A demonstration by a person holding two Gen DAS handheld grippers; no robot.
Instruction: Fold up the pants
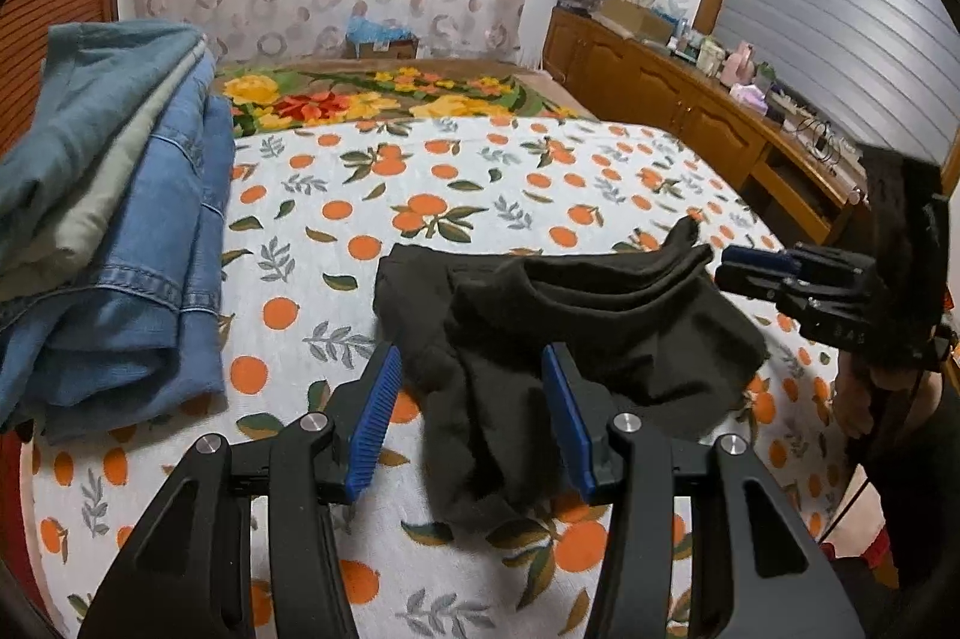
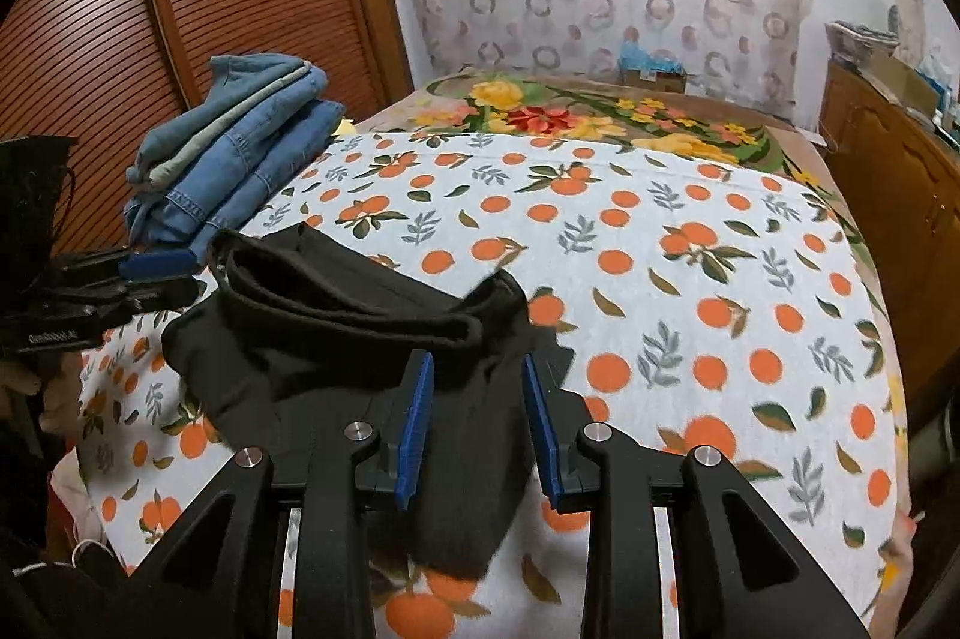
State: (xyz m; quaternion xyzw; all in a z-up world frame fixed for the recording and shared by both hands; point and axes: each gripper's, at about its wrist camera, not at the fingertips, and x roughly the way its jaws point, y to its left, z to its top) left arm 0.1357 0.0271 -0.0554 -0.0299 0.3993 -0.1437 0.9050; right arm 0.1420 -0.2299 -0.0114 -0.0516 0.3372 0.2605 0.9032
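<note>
L hand-held gripper (image 1: 474, 417): jaws about half open, blue pads (image 1: 375, 423) either side of the near lobe of the black pants (image 1: 576, 321); cloth lies between the pads, not pinched, nothing held. R hand-held gripper (image 2: 477, 423): jaws narrower but parted, blue pads clear of the fabric, black cloth lying between and under them; no grip.

Pants: crumpled, part-folded heap on the bed (image 1: 480, 183), on the orange-print sheet (image 2: 690, 279), near the front edge. Waistband side bunched up at the far end; one flap runs down toward the near edge, under both grippers. In the left wrist view the R gripper sits at the pants' right end, just beside the cloth; in the right wrist view the L gripper sits at their left end.

Room: sheet w/ plenty of open space beyond and right of the pants. Stack of folded jeans (image 1: 138, 243) at the bed's left side, apart from the pants. Floral blanket (image 1: 384, 96) at the far end. Wooden cabinet (image 1: 678, 99) along the right edge of the bed.
</note>
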